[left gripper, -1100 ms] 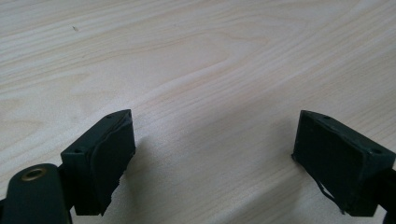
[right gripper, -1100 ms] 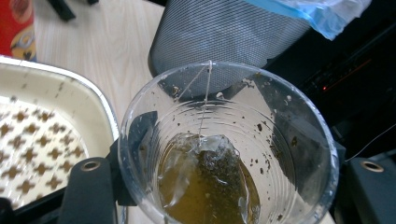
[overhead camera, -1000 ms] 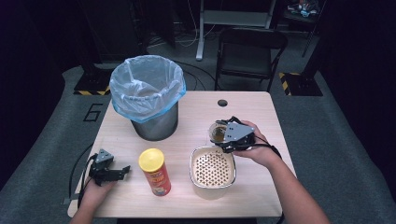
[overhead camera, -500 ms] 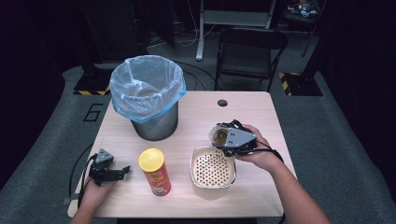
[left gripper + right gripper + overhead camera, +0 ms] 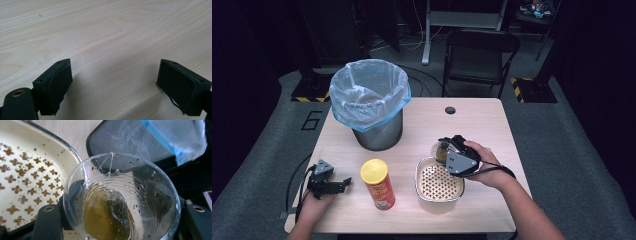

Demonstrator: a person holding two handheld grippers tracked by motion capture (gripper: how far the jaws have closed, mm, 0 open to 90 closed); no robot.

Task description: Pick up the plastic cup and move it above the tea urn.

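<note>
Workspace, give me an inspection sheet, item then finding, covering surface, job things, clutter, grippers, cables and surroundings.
Surface: light wood table, a round hole near its far edge.
Job's things: clear plastic cup with brownish liquid and a tea bag, tilted beside the cream strainer tray; flecks of tea lie on the tray.
Clutter: lined bin at the far left; red can with yellow lid upright near the front.
Grippers: right gripper shut on the cup; left gripper open, low over bare wood.
Cables: one trails from each gripper.
Surroundings: dark room, black chair beyond the table, grey floor.
</note>
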